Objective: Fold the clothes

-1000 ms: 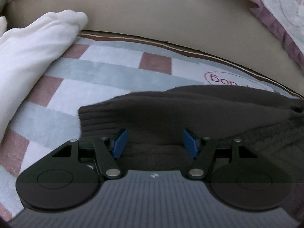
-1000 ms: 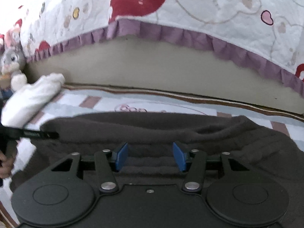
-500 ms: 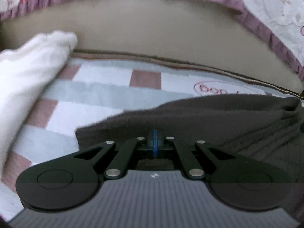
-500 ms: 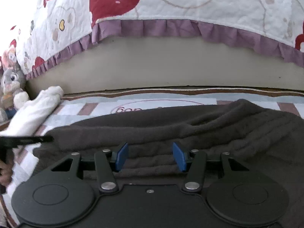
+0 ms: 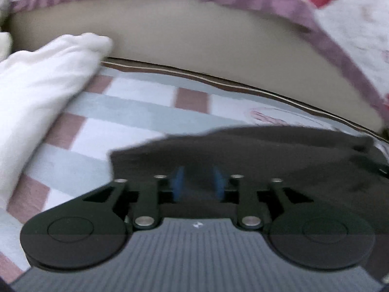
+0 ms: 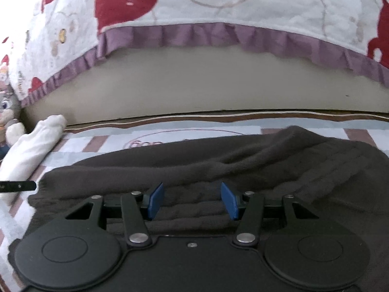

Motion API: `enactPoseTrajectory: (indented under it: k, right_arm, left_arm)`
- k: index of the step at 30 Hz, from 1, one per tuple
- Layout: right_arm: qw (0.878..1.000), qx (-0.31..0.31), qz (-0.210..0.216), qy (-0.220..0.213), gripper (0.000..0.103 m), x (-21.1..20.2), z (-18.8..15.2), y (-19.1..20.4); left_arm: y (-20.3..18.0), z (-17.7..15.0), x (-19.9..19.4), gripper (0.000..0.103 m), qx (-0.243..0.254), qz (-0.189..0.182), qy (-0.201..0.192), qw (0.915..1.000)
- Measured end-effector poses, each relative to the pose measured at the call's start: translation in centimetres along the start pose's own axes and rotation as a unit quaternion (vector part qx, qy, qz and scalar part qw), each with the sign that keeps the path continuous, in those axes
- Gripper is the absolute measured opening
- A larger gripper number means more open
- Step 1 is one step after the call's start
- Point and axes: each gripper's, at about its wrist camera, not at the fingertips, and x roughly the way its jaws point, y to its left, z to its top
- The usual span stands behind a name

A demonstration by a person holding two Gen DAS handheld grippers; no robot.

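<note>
Dark brown knit garment (image 6: pixel 194 168) lying bunched on the checked mat (image 5: pixel 126 131) at the foot of the beige bed base (image 6: pixel 194 90), spread from 9 to 3 o'clock in the right wrist view, heaped in ridges toward 2 o'clock. Probably an early stage: a rough fold or two at most, edges uneven, still to be squared and flattened. White garment (image 5: pixel 41 85) at 10 o'clock, crumpled and untouched, also left to do.

Left claw (image 5: pixel 197 182) with jaws just reopened partway, a narrow gap between the blue pads, dark knit seen in the gap but not visibly pinched. Right claw (image 6: pixel 193 200) standing half apart over the knit ridges, nothing clamped.

Right wrist view alone: the garment's full width, a plush toy (image 6: pixel 7 112) at 9 o'clock, the quilt's (image 6: pixel 218 7) bear print, and a dark bar of the left tool at the 9 o'clock edge. Left wrist view alone: the garment's left corner against the mat, though blurred.
</note>
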Motion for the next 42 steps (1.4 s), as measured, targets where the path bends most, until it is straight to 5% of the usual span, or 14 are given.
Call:
enactPoseTrajectory:
  k: [4,8,11,13,14,15,23,26,29,33,37,40,42]
  right_arm:
    - [1.000,0.019,-0.003,-0.009,0.058,-0.2,0.2,-0.8]
    - [0.997,0.058,0.038,-0.017,0.058,-0.2,0.7,-1.5]
    - [0.997,0.063,0.044,-0.013,0.058,0.2,0.6,-1.6]
    - [0.997,0.060,0.038,-0.008,0.058,0.4,0.4,-1.6]
    - [0.998,0.060,0.037,-0.007,0.058,0.5,0.4,-1.7]
    - [0.997,0.060,0.036,-0.008,0.058,0.5,0.3,-1.8]
    - [0.997,0.058,0.045,-0.018,0.058,0.4,0.7,-1.9]
    - [0.996,0.003,0.087,0.006,0.058,2.1,2.1,-0.5]
    - [0.992,-0.048,0.116,0.028,0.063,4.2,3.2,1.6]
    - [0.989,-0.094,0.108,0.036,0.081,7.9,3.4,3.5]
    - [0.988,-0.051,0.112,0.089,0.078,11.4,2.8,2.5]
    - [0.971,-0.060,0.162,0.168,0.073,12.0,1.9,2.2]
    - [0.955,-0.082,0.187,0.216,0.072,11.8,1.3,2.1]
  left_arm:
    - [0.8,0.3,2.7,0.033,0.030,0.040,-0.016,0.9986]
    - [2.0,0.7,3.4,0.057,-0.029,-0.050,-0.019,0.9981]
    - [1.9,0.9,3.4,0.062,-0.049,-0.086,-0.028,0.9947]
    - [1.2,1.0,3.8,0.051,-0.019,-0.087,-0.017,0.9959]
    - [0.6,0.9,4.0,0.009,0.011,-0.071,-0.010,0.9974]
    - [0.0,0.8,4.2,0.000,0.035,-0.058,-0.005,0.9977]
    - [-2.9,0.9,1.4,0.000,0.089,-0.064,-0.035,0.9934]
    - [-3.4,0.7,1.1,0.000,0.085,-0.075,-0.021,0.9934]
    - [-3.3,0.1,1.8,0.003,0.074,-0.064,0.010,0.9951]
    - [-2.5,-0.1,2.1,0.005,0.053,-0.043,0.008,0.9976]
    - [-1.8,0.7,2.0,0.018,0.063,0.024,-0.041,0.9969]
    - [-1.9,0.8,2.7,0.024,0.092,0.086,-0.058,0.9904]
    - [-1.2,0.9,3.3,0.029,0.074,0.083,-0.050,0.9926]
